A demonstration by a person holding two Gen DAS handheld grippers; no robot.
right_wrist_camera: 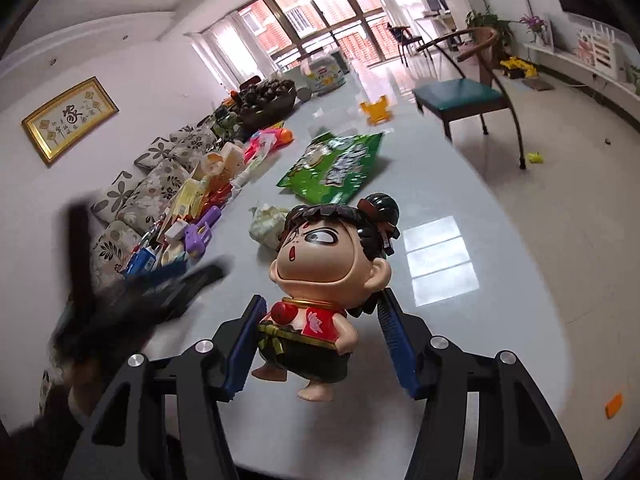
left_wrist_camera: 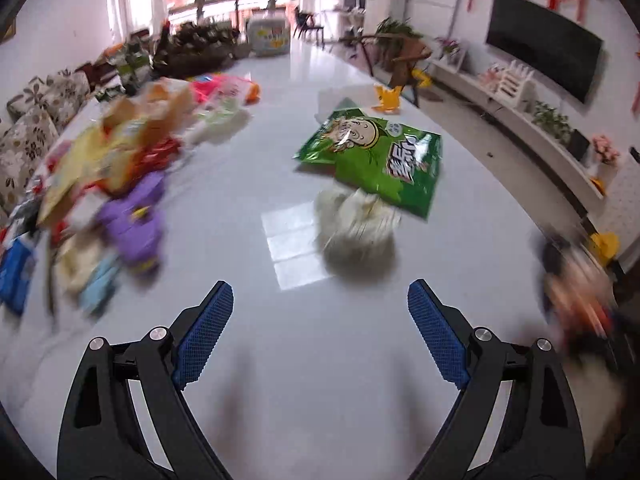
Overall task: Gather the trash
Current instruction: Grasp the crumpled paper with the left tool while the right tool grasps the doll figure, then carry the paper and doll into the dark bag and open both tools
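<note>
Right gripper [right_wrist_camera: 320, 344]: jaws around painted plastic cartoon figurine [right_wrist_camera: 320, 280], seemingly gripped. Left gripper [left_wrist_camera: 320, 328]: open, empty. Uncollected ahead of it: crumpled white tissue wad [left_wrist_camera: 356, 232], green foil snack bag [left_wrist_camera: 376, 156] beyond.

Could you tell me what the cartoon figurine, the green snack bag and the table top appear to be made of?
Figurine: probably hard moulded plastic or vinyl, glossy, with painted face and clothes.
Green snack bag: thin printed plastic film, shiny and crinkled with bright glare.
Table top: smooth, glossy pale surface mirroring the window; perhaps lacquer, glass or stone, unclear.
</note>
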